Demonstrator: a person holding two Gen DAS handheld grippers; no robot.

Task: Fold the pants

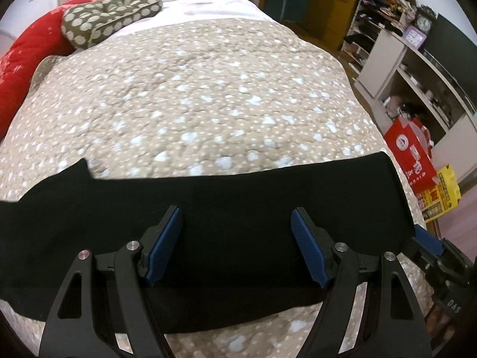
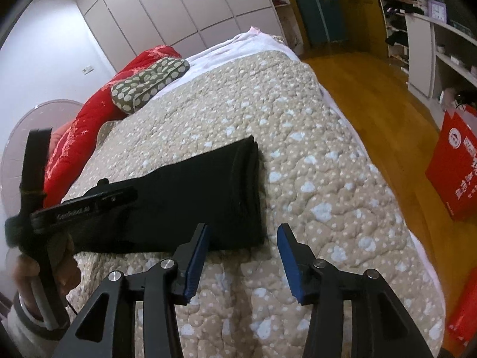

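Both my grippers empty, jaws spread, over black pants on the bed.

My left gripper [image 1: 235,244] hovers mid-band over the pants [image 1: 238,208]; my right gripper [image 2: 243,261] sits wide just off their stacked end. I'd pinch every layer at that edge, carrying it squarely across the quilt [image 1: 208,89]. The far end is cut off; probably the waistband.

a spotted beige quilt [image 1: 208,89] covers the bed, with a dotted olive pillow [image 1: 111,18] touching a red blanket [image 1: 26,59]
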